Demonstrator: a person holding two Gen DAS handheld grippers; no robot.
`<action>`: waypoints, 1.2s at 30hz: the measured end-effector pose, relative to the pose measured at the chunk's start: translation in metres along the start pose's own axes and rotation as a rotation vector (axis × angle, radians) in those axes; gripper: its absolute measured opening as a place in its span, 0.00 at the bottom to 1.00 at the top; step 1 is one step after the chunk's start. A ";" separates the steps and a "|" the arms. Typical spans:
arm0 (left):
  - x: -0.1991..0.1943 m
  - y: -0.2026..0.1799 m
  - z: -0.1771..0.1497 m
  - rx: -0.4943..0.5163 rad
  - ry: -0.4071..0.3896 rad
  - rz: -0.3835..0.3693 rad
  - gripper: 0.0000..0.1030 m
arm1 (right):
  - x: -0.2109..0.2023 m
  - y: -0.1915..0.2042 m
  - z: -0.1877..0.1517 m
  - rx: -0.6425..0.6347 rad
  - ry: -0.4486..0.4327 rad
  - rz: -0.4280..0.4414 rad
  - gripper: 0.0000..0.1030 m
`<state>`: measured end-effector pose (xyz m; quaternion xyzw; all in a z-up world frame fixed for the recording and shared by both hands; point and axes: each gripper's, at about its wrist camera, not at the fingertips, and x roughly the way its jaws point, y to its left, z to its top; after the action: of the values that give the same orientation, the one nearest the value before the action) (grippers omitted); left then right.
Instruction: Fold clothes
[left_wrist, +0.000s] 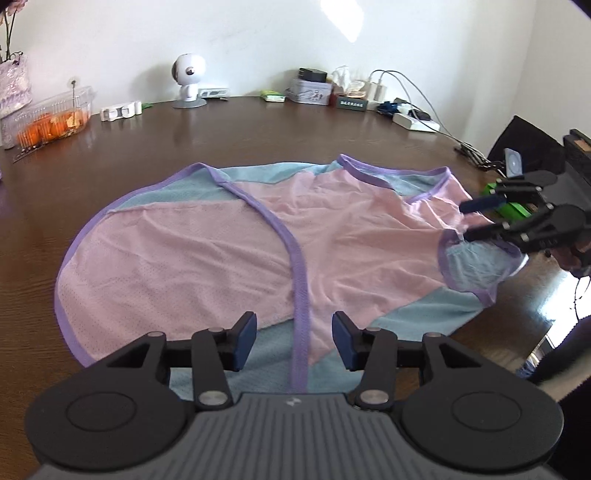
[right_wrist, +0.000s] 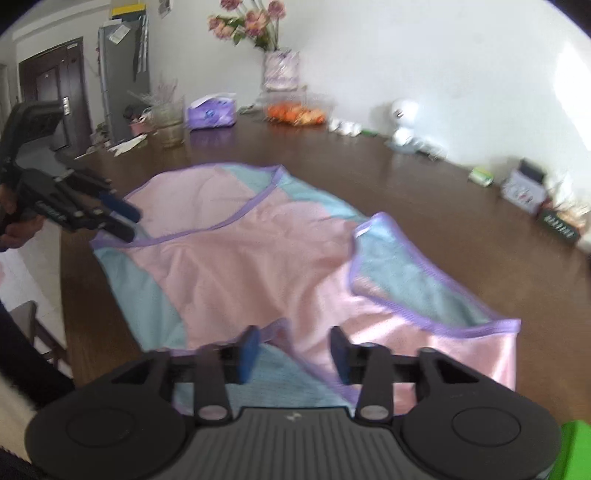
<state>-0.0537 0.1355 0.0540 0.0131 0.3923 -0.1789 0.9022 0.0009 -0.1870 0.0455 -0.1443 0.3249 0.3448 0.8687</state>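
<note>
Where purple-edged, the mesh garment (left_wrist: 229, 254) lies rumpled.

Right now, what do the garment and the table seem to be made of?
Garment: thin synthetic mesh, probably; tiny holes show across the pink and blue panels, with purple binding along the edges. Table: dark wood or wood veneer, glossy; grain lines and window reflections show.

so that's one pink-and-blue garment (left_wrist: 229, 258), two hand-held grippers, left (left_wrist: 294, 341) and right (right_wrist: 293, 352), one white camera (left_wrist: 188, 83), one tissue pack (right_wrist: 211, 112).
</note>
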 end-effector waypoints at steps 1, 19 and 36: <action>0.002 -0.001 -0.002 0.005 0.011 0.002 0.45 | -0.002 -0.010 -0.002 0.021 -0.001 -0.037 0.46; 0.011 0.006 -0.010 0.061 0.031 0.010 0.50 | 0.016 -0.052 -0.022 0.400 -0.010 -0.336 0.19; -0.032 0.018 -0.044 0.165 -0.046 -0.113 0.53 | -0.030 0.028 -0.034 0.090 -0.043 0.102 0.44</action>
<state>-0.0993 0.1697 0.0441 0.0611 0.3554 -0.2613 0.8954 -0.0509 -0.1984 0.0396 -0.0810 0.3284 0.3765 0.8625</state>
